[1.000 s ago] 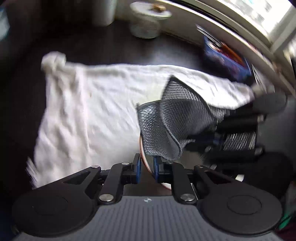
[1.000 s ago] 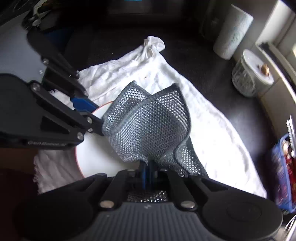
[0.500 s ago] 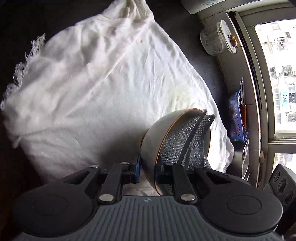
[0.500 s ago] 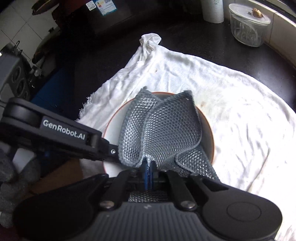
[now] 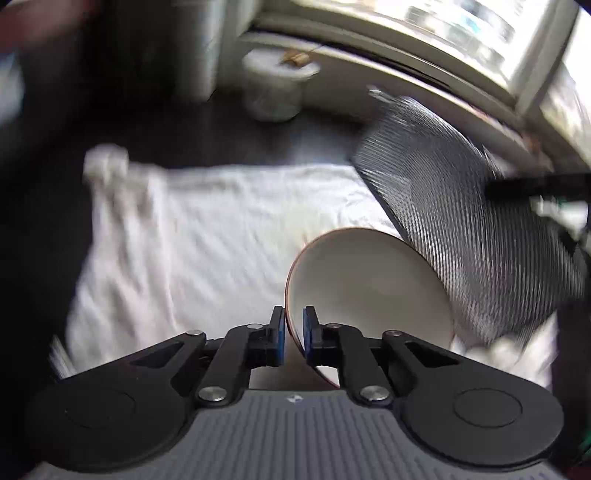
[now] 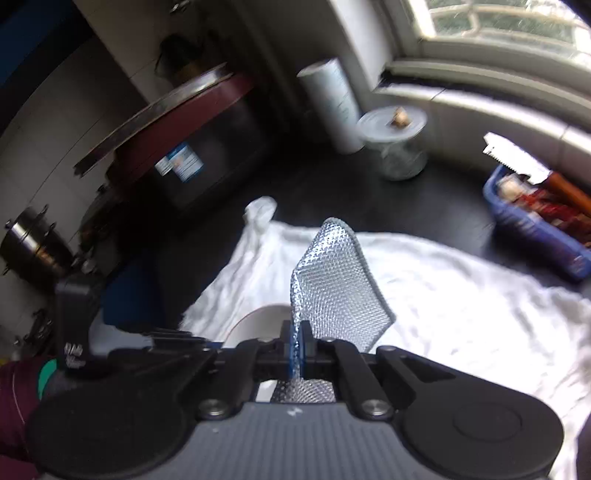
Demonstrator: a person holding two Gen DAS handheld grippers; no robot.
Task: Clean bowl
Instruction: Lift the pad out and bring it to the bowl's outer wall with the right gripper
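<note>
Mesh [image 6: 334,284] lifted out of bowl [image 5: 365,284] since half a second ago, right tool [image 6: 296,341] pinched shut on it. Left tool [image 5: 290,334] clamps bowl rim, tilted over white cloth [image 5: 207,240] on desk; views blurred, contact probably none

- Dark worktop [image 6: 424,199] lies below a bright window [image 6: 498,22].
- Pale sill [image 6: 480,96] runs under that window.
- White wall [image 6: 44,122] stands far left of it.
</note>
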